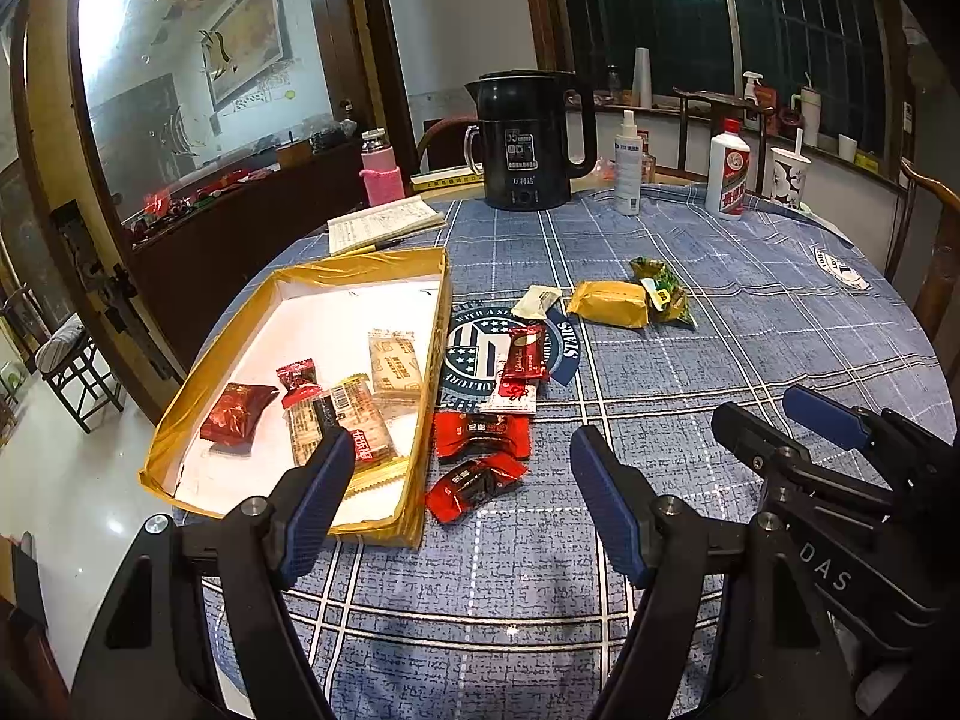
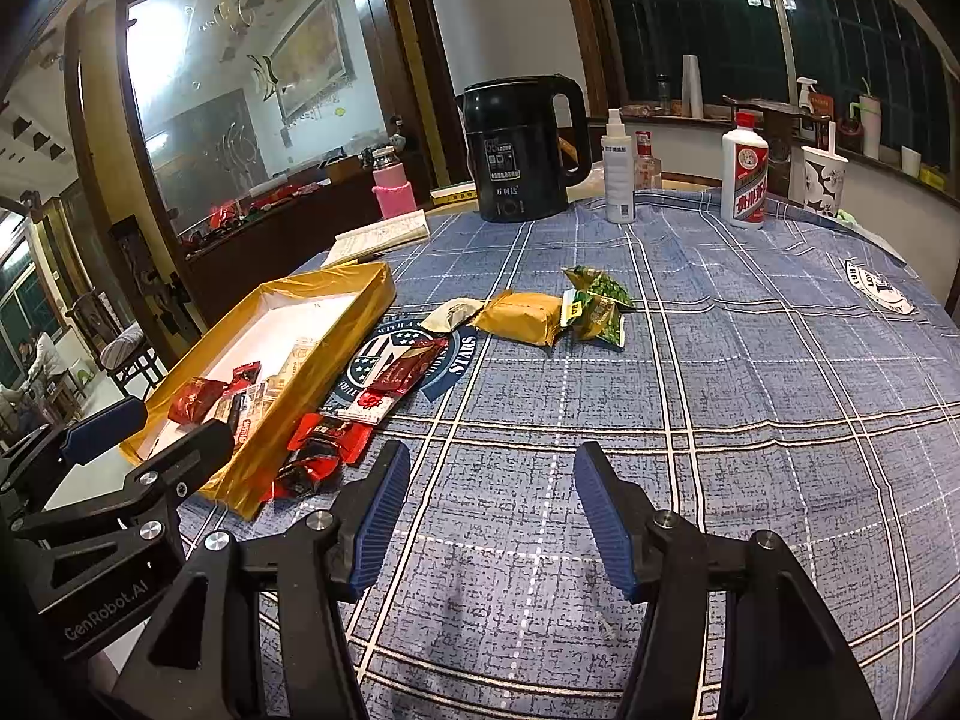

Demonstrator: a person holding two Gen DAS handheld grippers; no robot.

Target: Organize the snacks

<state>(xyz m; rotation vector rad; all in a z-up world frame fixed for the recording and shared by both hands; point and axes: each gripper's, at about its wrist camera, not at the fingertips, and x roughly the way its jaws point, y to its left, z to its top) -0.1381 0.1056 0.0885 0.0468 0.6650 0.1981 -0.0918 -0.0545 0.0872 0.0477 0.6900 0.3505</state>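
Observation:
A gold-walled box (image 1: 210,354) with a white floor sits at the table's left and holds several wrapped snacks (image 1: 354,414). Right of it lie red packets (image 1: 480,432), a dark red bar (image 1: 525,351), a white packet (image 1: 537,302), a gold packet (image 1: 609,303) and a green packet (image 1: 663,291). My left gripper (image 1: 462,456) is open and empty above the red packets by the box's near corner. My right gripper (image 2: 492,474) is open and empty over bare cloth, right of the red packets (image 2: 324,444). The box (image 2: 300,414) and gold packet (image 2: 522,317) show there too.
A black kettle (image 1: 528,138), spray bottle (image 1: 627,165), white liquor bottle (image 1: 729,171), paper cup (image 1: 789,174), pink-sleeved bottle (image 1: 381,171) and notebook (image 1: 384,222) stand at the table's far side. The blue plaid tablecloth (image 1: 750,330) covers the round table. A wooden chair (image 1: 936,252) is at right.

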